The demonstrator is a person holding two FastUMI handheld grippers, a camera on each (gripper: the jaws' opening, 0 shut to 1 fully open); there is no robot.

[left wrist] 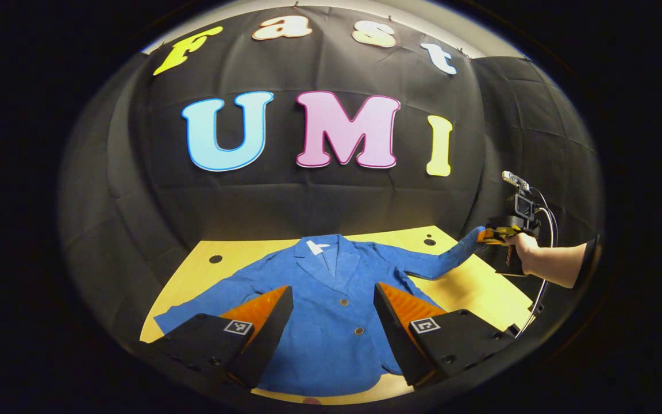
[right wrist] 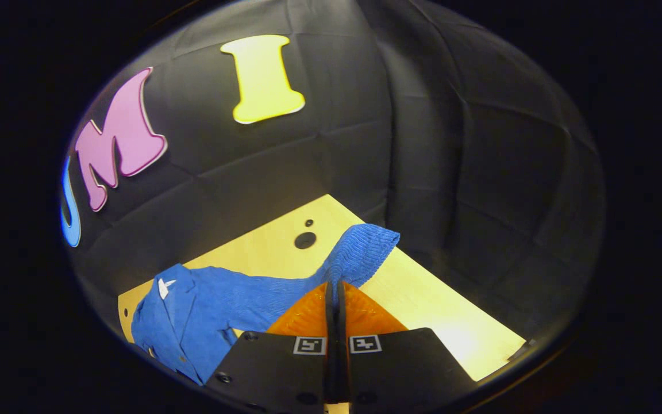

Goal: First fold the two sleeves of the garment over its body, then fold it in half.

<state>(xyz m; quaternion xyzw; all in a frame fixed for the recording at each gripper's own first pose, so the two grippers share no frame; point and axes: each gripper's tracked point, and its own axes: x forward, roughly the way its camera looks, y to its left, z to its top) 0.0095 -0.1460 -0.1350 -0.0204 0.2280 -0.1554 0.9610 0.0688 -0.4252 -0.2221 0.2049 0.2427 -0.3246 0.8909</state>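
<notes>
Blue corduroy jacket (left wrist: 331, 310) is lying front-up on the pale wooden tabletop (left wrist: 480, 287). Right tool (right wrist: 334, 287) is clamping the jacket's sleeve cuff (right wrist: 365, 244), lifting it off the tabletop. Left tool (left wrist: 334, 299) is hovering spread wide above the jacket's body, gripping nothing.

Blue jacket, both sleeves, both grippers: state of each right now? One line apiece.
Blue jacket: spread face up on the table, unfolded.
Right sleeve: cuff lifted off the table, pinched by the right gripper.
Left sleeve: flat on the table, not folded yet.
Right gripper: shut on the right sleeve.
Left gripper: open, above the jacket body, holding nothing.
</notes>
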